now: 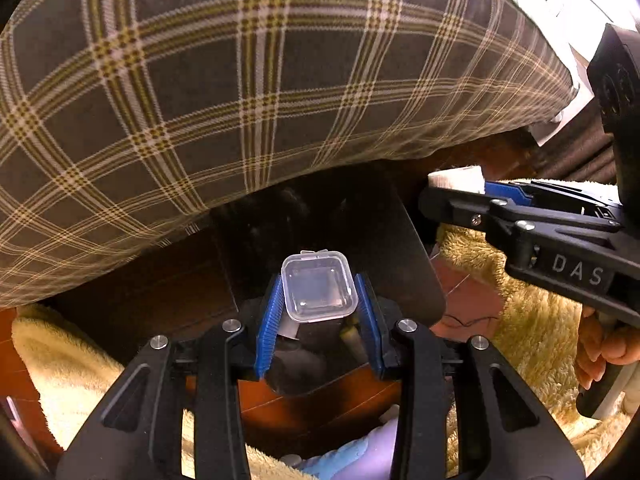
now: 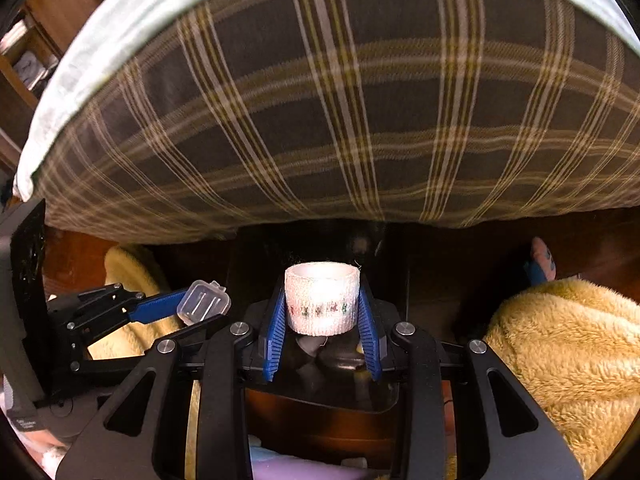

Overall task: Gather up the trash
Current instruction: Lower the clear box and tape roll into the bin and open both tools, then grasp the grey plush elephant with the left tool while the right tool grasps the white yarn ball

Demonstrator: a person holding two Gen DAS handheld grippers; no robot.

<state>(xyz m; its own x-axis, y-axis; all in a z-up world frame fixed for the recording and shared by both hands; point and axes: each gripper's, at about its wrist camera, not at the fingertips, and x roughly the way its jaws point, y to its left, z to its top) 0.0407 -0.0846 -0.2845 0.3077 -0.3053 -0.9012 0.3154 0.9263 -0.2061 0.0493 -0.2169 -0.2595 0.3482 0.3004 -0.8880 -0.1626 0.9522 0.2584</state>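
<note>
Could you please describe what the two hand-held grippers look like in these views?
Both are matte black linkage frames with silver pivot screws and ribbed blue finger pads. The left hand-held gripper looks the same as the right hand-held gripper, whose side shows white letters "DAS" in the left wrist view. No cables or sleeves are visible.

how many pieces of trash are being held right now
2: a clear plastic box between the left gripper's fingers, a white tape roll between the right gripper's fingers. More may be hidden in the dark bin below.
</note>
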